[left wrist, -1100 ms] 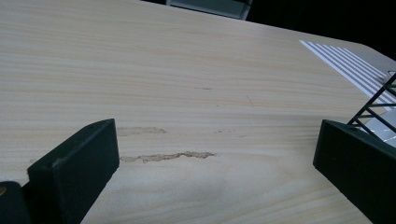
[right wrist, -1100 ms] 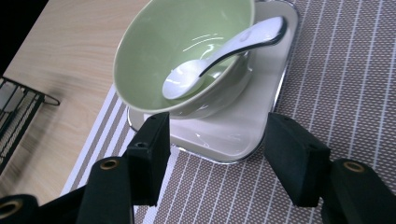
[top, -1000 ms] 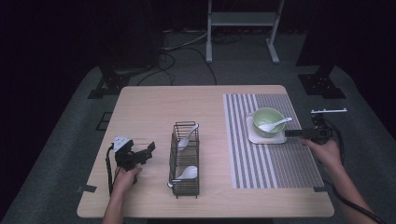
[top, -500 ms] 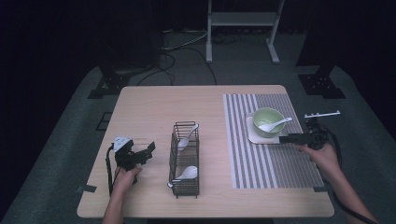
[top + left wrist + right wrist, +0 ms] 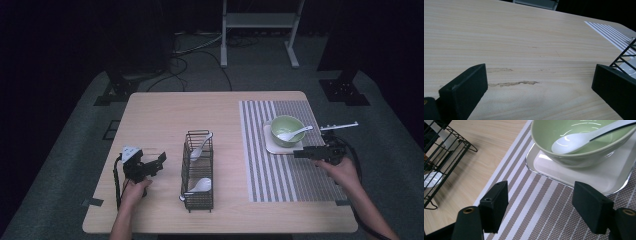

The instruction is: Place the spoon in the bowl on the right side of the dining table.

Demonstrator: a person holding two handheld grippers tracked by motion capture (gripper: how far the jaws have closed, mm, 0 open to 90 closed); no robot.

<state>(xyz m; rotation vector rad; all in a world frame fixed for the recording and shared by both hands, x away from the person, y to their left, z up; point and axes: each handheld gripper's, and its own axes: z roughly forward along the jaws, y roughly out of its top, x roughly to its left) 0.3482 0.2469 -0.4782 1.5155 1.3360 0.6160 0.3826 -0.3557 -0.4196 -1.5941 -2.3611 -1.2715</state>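
Our right gripper (image 5: 300, 153) lay low over the striped placemat (image 5: 280, 175), just beside the near edge of the white tray (image 5: 272, 146). Its jaws had just been opening and stood well spread, with nothing between them; in the right gripper view the right gripper (image 5: 540, 205) showed bare mat between its pads. Beyond it, the green bowl (image 5: 579, 145) sat on the white tray (image 5: 579, 176), and a white spoon (image 5: 584, 140) rested in the bowl with its handle over the rim. We judged this spoon delivered, the gripper having let it go and standing clear of the tray.

Our left gripper (image 5: 155, 162) rested above the bare wooden table (image 5: 160, 120), left of the wire rack (image 5: 198, 172), which stood near the table's middle. In the left gripper view its jaws stood wide apart over bare wood and held nothing, with a corner of the rack at the right edge.

Two more white spoons remained in the rack: one leaning at the far end (image 5: 201, 145), one lying at the near end (image 5: 199, 186). We judged the work as moving spoons from rack to bowl, with one done and, if all were meant to go, two still left. Neither gripper was yet reaching for the rack.
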